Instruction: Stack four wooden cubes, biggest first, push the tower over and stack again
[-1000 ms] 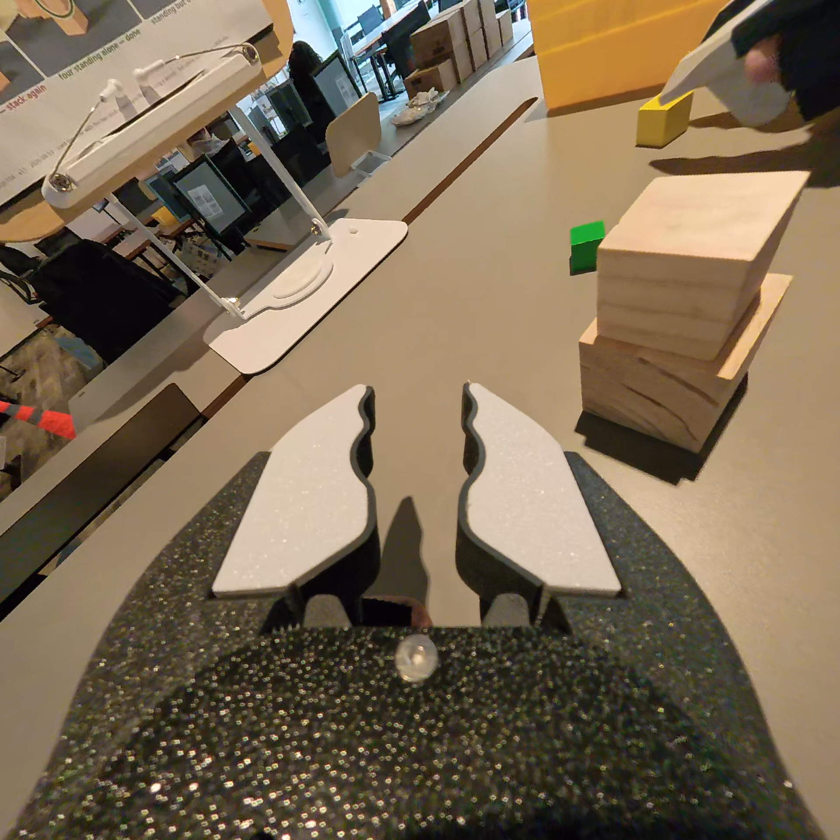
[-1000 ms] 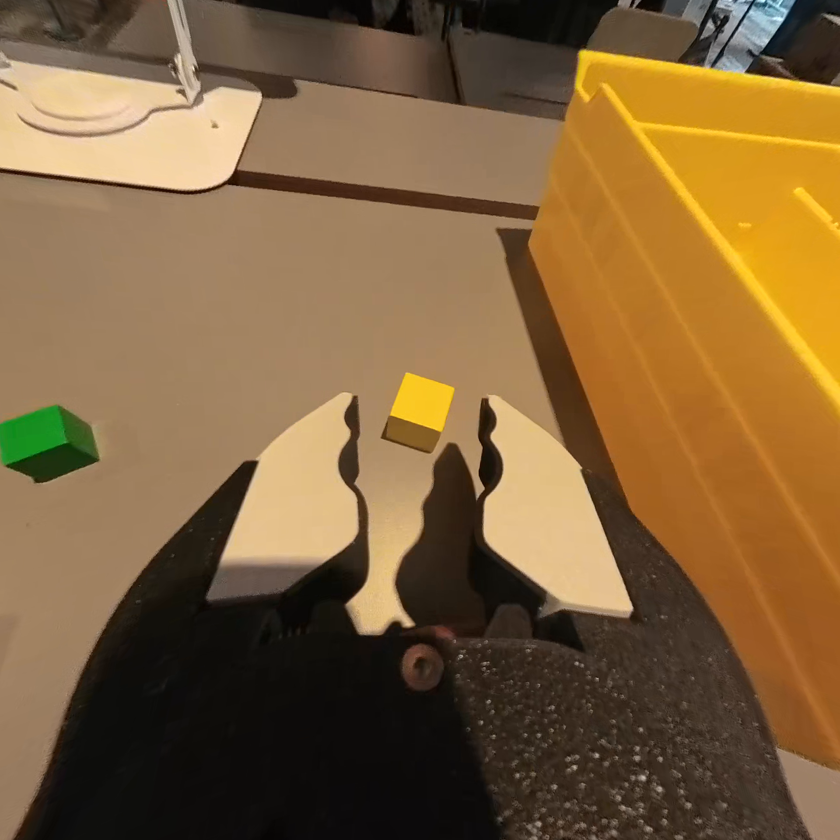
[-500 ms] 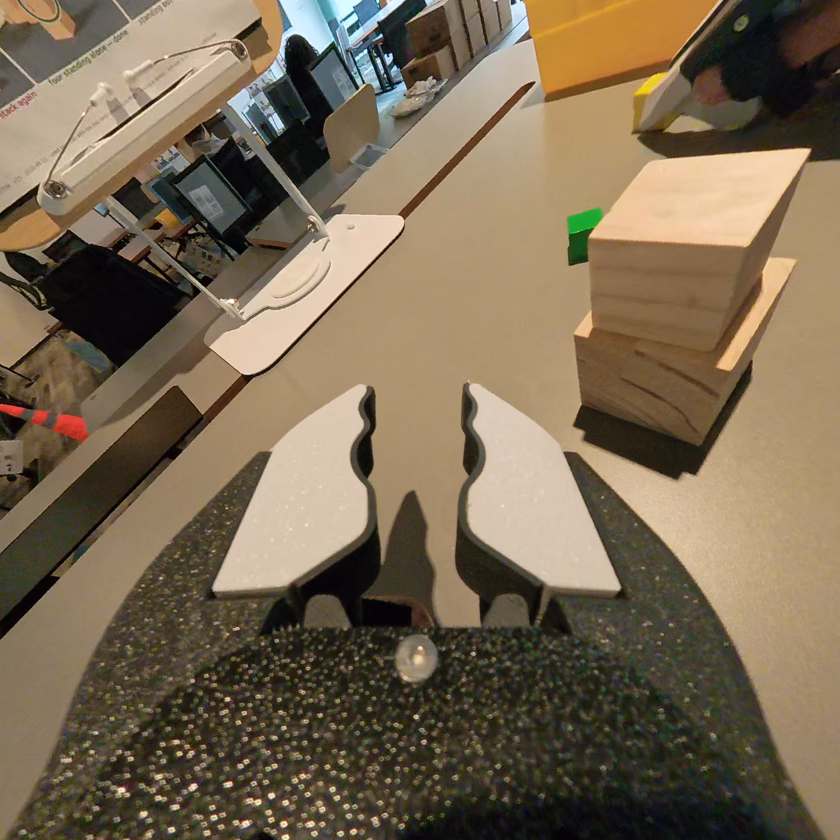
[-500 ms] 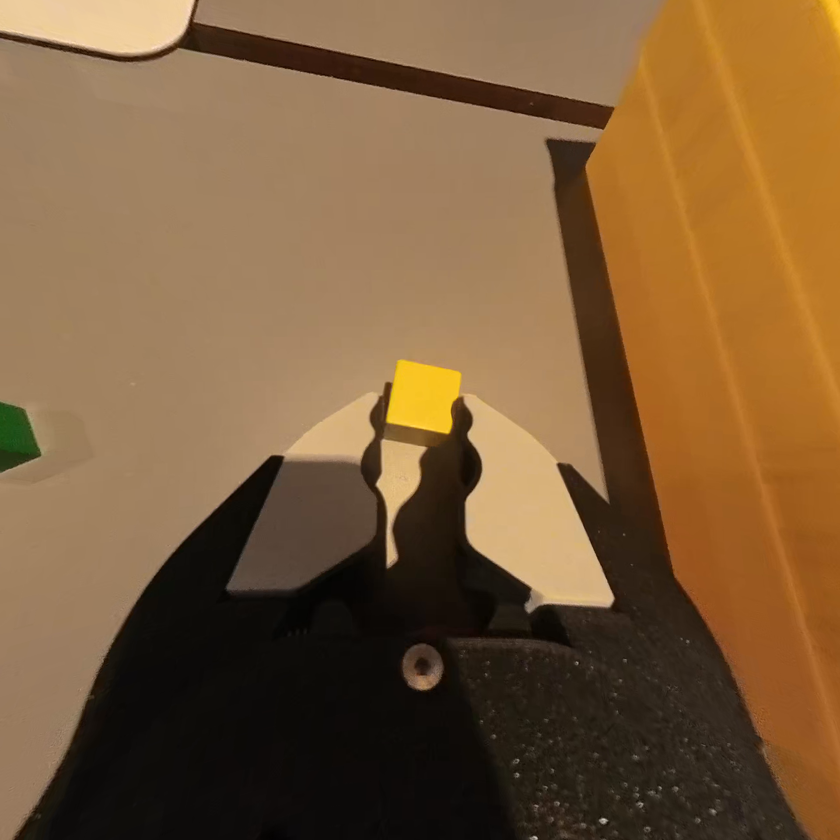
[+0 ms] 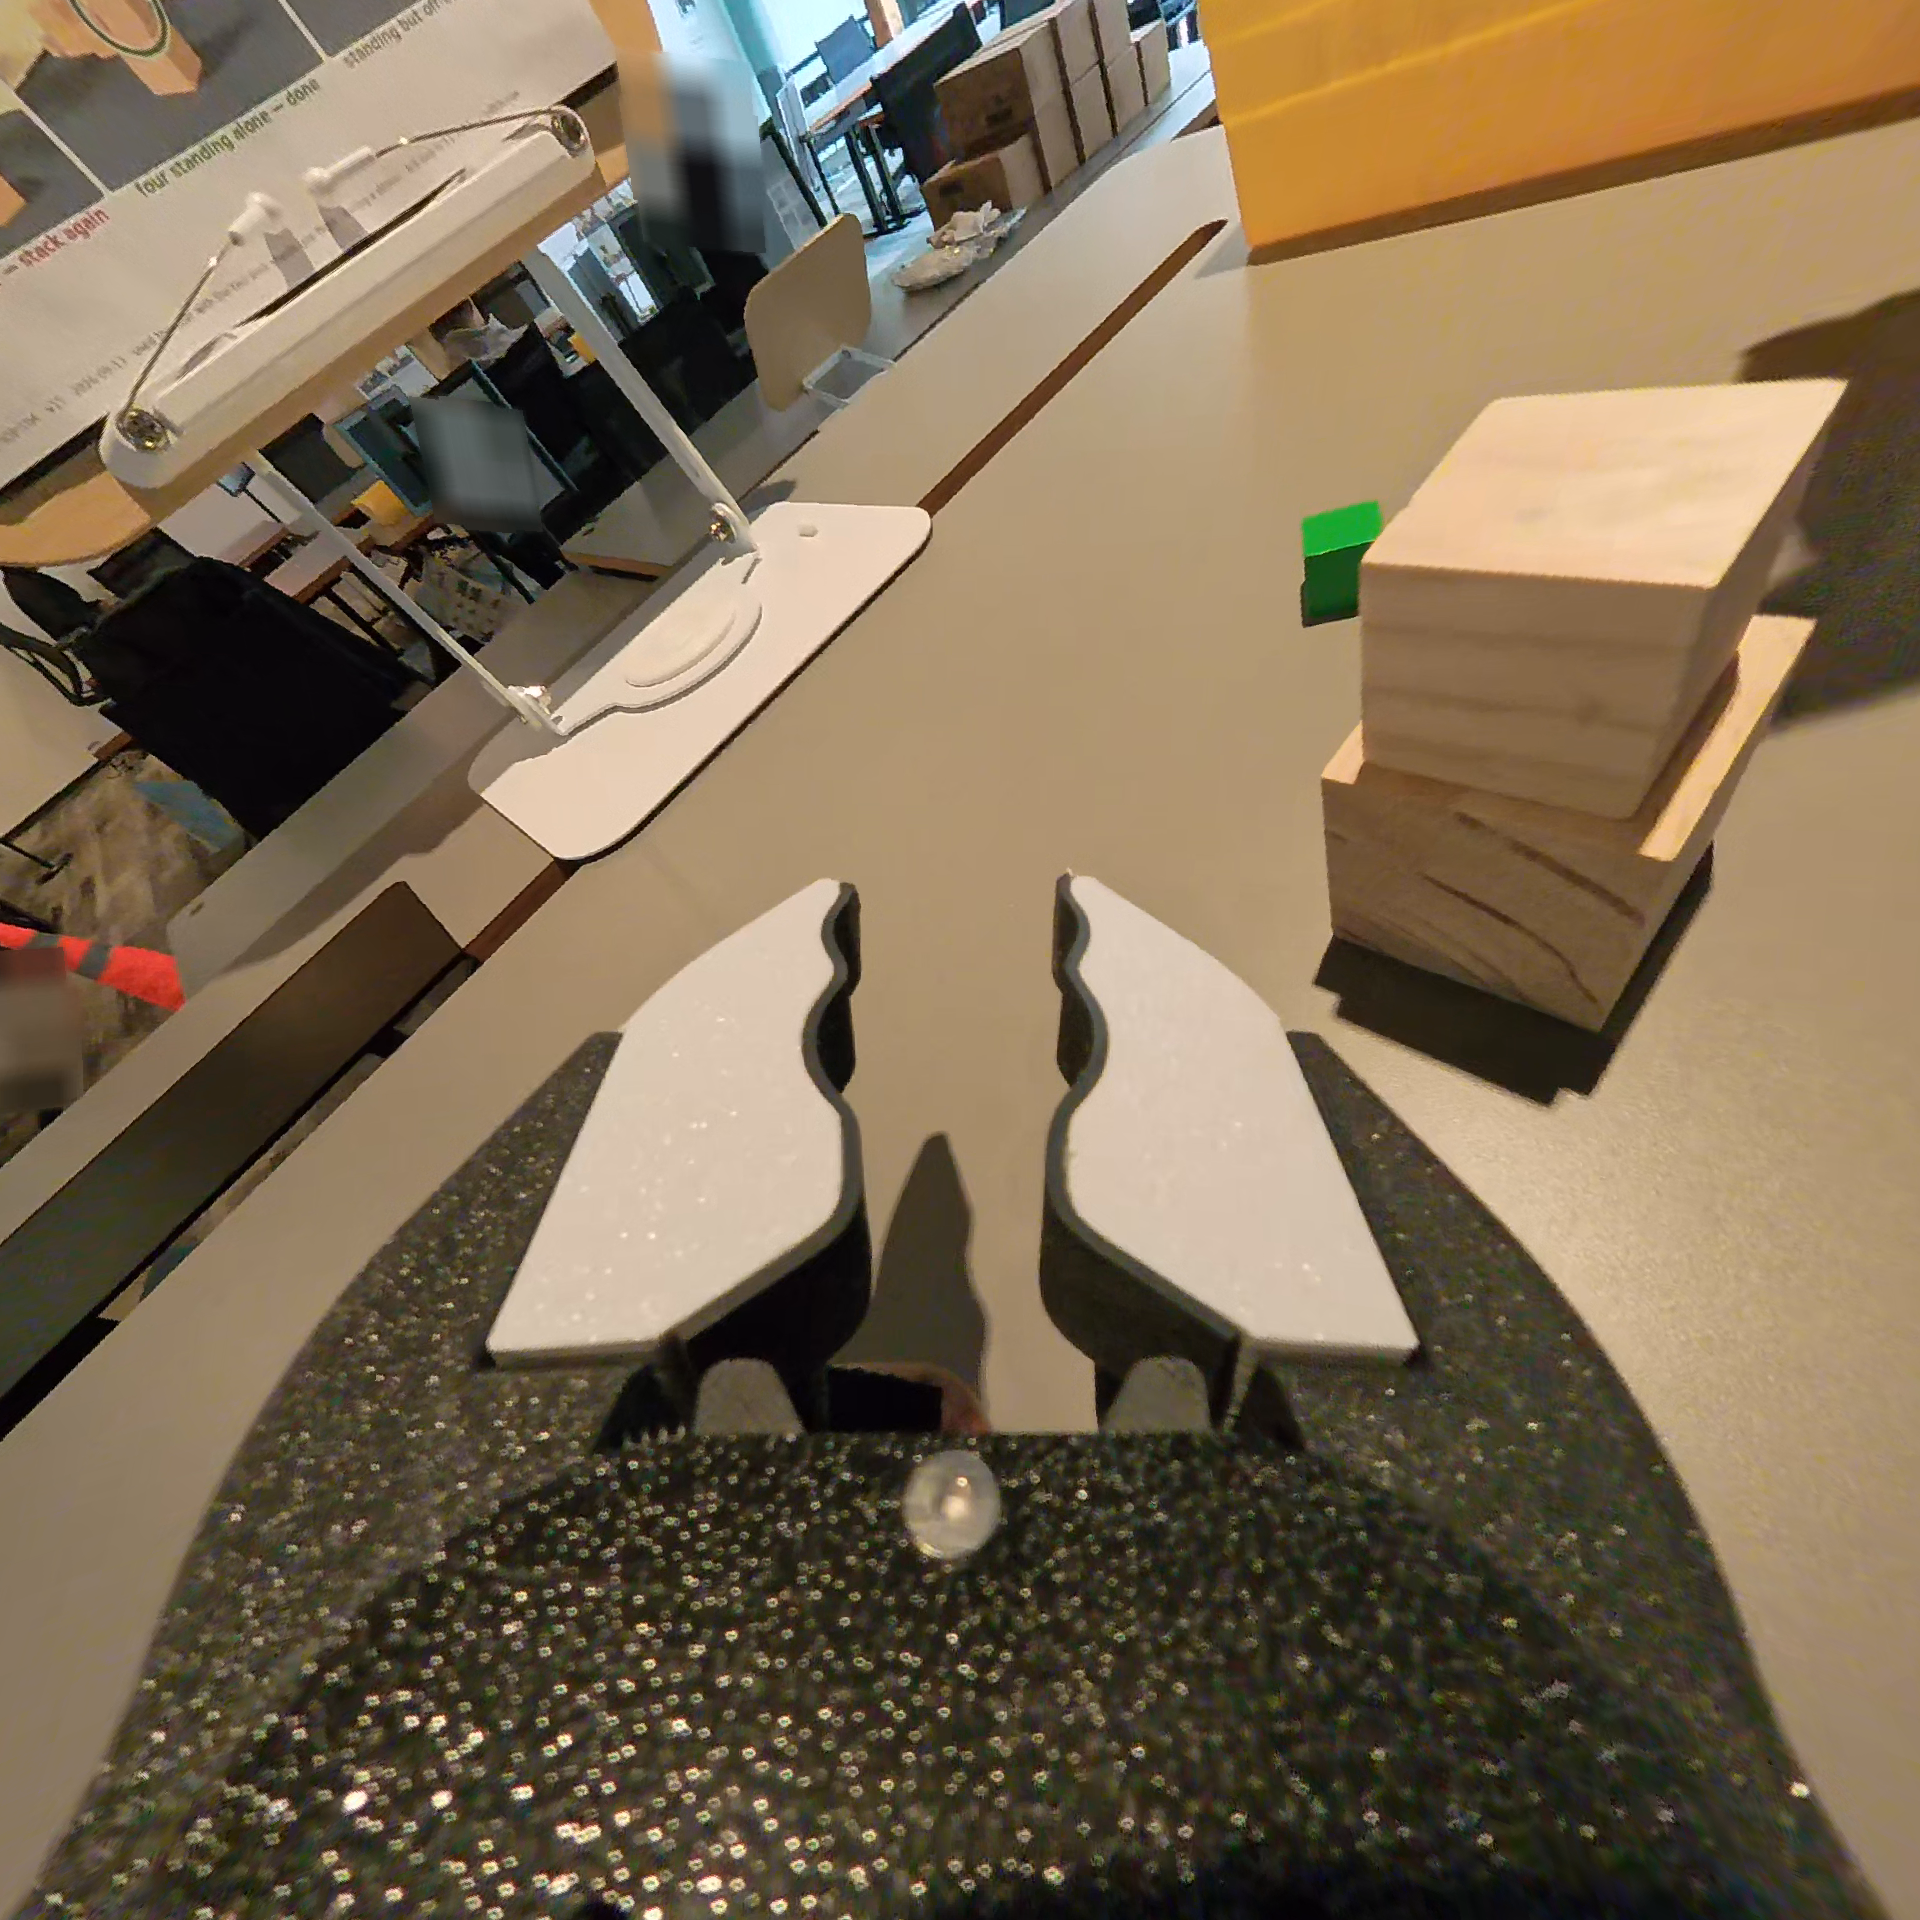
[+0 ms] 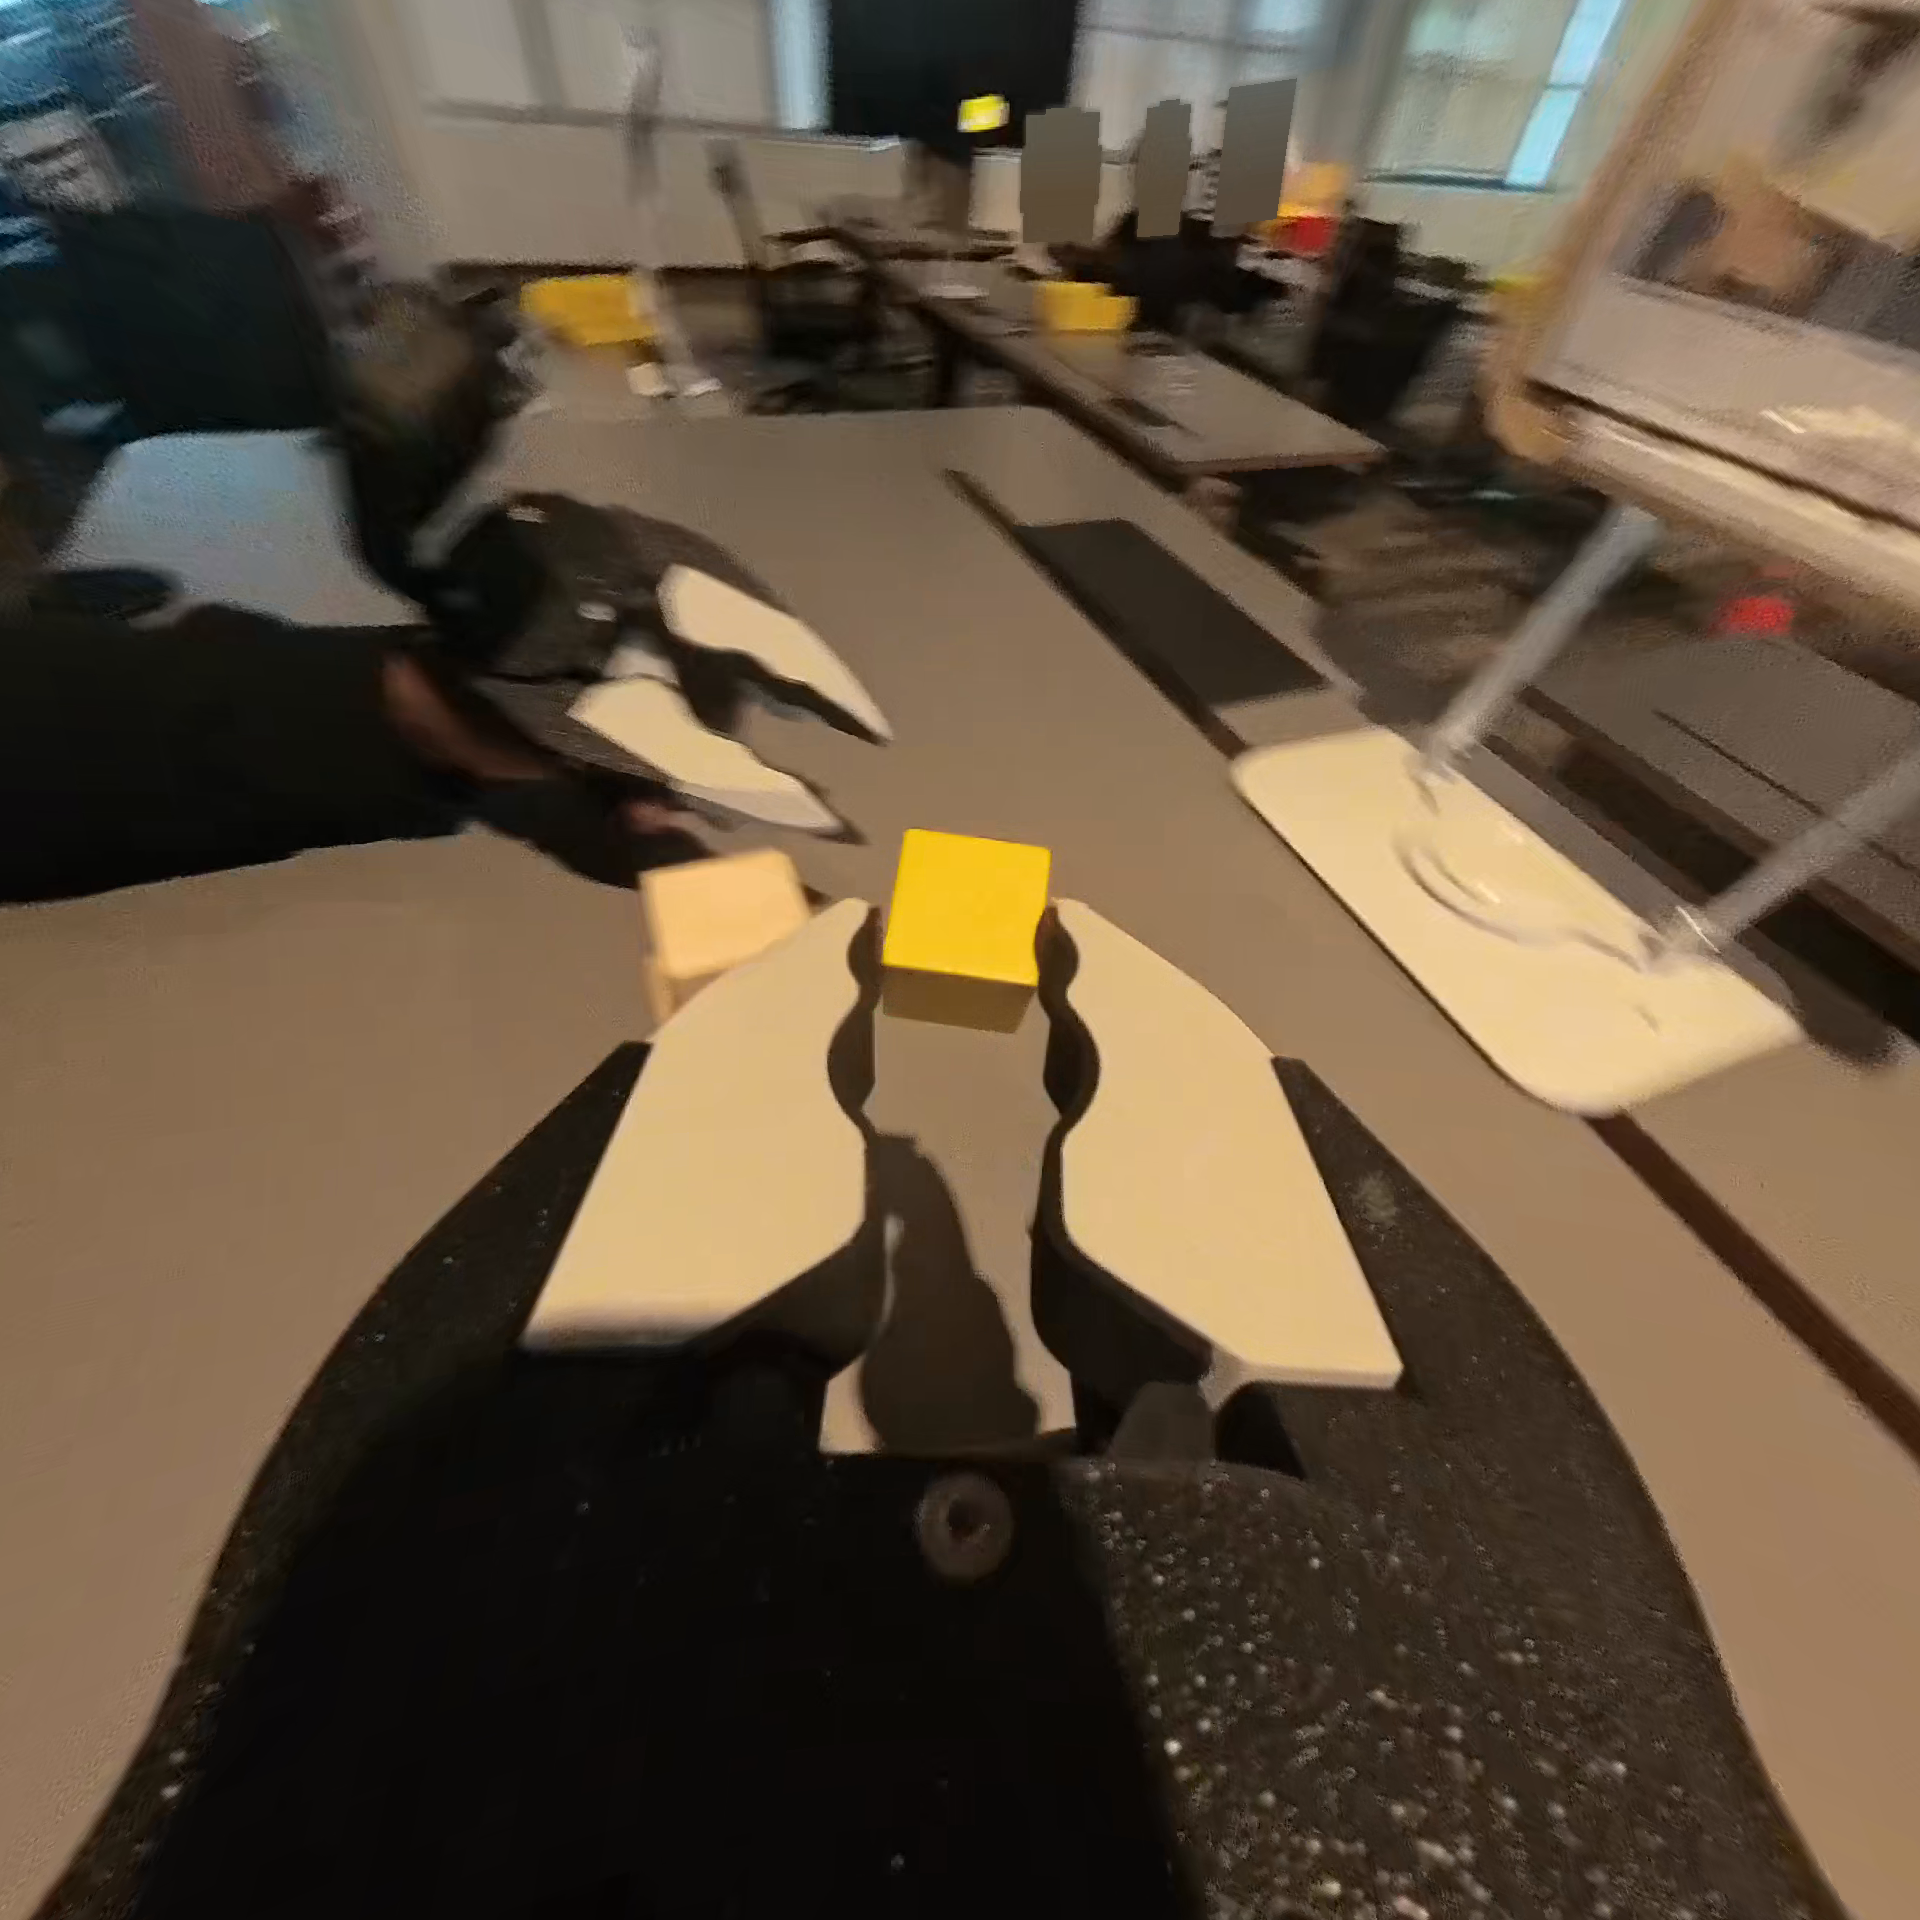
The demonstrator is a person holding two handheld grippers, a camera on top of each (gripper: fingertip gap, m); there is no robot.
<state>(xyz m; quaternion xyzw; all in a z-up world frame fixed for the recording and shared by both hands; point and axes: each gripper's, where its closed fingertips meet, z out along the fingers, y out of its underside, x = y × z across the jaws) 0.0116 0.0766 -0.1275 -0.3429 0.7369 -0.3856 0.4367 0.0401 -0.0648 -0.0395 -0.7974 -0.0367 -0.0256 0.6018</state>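
The yellow cube (image 6: pixel 964 928), pinched between the right gripper's (image 6: pixel 962 916) fingers, hangs clear of the surface (image 6: pixel 312 1039), right of the two-block wooden stack (image 6: pixel 717 914) it tops next, while the left gripper (image 5: pixel 954 896) waits open and empty beside that stack

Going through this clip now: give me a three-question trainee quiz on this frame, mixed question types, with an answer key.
1. True or false: the right gripper is shut on the yellow cube.
2. Multiple choice: how many cubes make up the wooden stack now? A) one B) two C) three
3. Fill in: the green cube sits on the ____, just beyond the stack, while the left gripper holds nothing.

Key:
1. True. Its fingertips press on both sides of the cube.
2. B. A smaller plain cube rests on a larger one, turned a little askew.
3. Table.
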